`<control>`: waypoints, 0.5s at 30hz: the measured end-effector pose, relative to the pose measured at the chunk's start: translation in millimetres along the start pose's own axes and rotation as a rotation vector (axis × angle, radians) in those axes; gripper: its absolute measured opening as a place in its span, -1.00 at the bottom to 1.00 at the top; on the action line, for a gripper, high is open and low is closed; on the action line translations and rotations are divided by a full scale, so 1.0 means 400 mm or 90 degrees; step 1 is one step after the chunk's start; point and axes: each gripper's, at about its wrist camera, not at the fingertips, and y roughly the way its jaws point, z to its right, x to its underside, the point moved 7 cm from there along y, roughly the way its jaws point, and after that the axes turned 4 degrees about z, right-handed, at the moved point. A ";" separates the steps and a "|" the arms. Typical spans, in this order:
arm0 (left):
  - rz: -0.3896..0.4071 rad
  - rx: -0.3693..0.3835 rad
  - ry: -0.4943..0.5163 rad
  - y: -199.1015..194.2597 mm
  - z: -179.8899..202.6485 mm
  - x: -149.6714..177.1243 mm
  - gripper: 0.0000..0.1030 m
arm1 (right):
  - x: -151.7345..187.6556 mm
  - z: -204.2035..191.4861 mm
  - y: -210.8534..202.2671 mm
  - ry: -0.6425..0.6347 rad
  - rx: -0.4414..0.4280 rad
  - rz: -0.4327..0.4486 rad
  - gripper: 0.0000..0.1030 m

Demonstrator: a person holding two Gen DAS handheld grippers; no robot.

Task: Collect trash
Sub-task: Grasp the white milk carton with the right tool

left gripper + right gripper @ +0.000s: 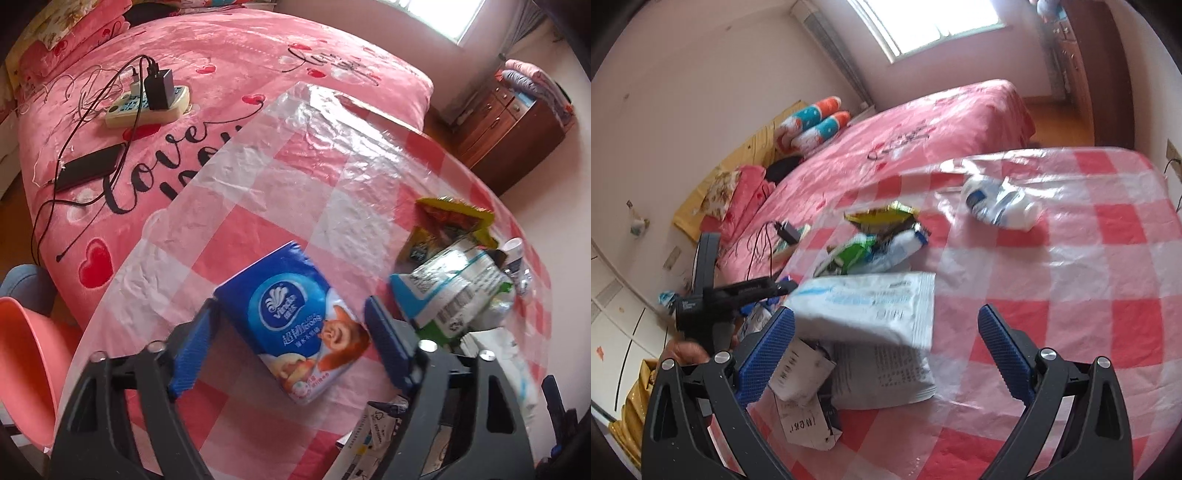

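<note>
While your left gripper (291,325) points down at the table (258,155), its jaws stand apart on either side of the blue tissue pack (295,325). One blue pad (195,350) sits right at the pack's left edge; whether it touches, you cannot tell, and the other pad is clear of the pack, so nothing is clamped. The pack lies flat on the pink-and-white checked cover. Just to its right is a heap of trash: a crushed carton (450,291) and a yellow snack wrapper (454,218).

Your right gripper (886,332) is wide open and empty, over a white plastic pouch (871,310) that rests on other packets and crumpled paper (801,373). Farther back on the table lies a crumpled white-and-blue wrapper (1001,206), apart from the heap. Beside the table stands a bed (923,122).
</note>
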 end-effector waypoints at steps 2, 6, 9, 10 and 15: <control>0.009 -0.005 0.013 -0.002 0.005 0.005 0.45 | 0.012 -0.003 0.012 0.018 -0.014 -0.012 0.90; 0.014 0.001 0.014 -0.009 0.012 0.017 0.33 | 0.038 -0.014 0.030 0.074 -0.050 -0.040 0.87; 0.013 0.012 0.042 -0.017 0.042 0.038 0.31 | 0.050 -0.024 0.034 0.079 -0.055 -0.054 0.76; 0.010 0.027 0.051 -0.021 0.059 0.051 0.30 | 0.051 -0.024 0.034 0.076 -0.048 -0.052 0.76; -0.004 0.061 0.115 -0.037 0.143 0.115 0.30 | 0.047 0.012 0.026 0.074 -0.011 -0.042 0.76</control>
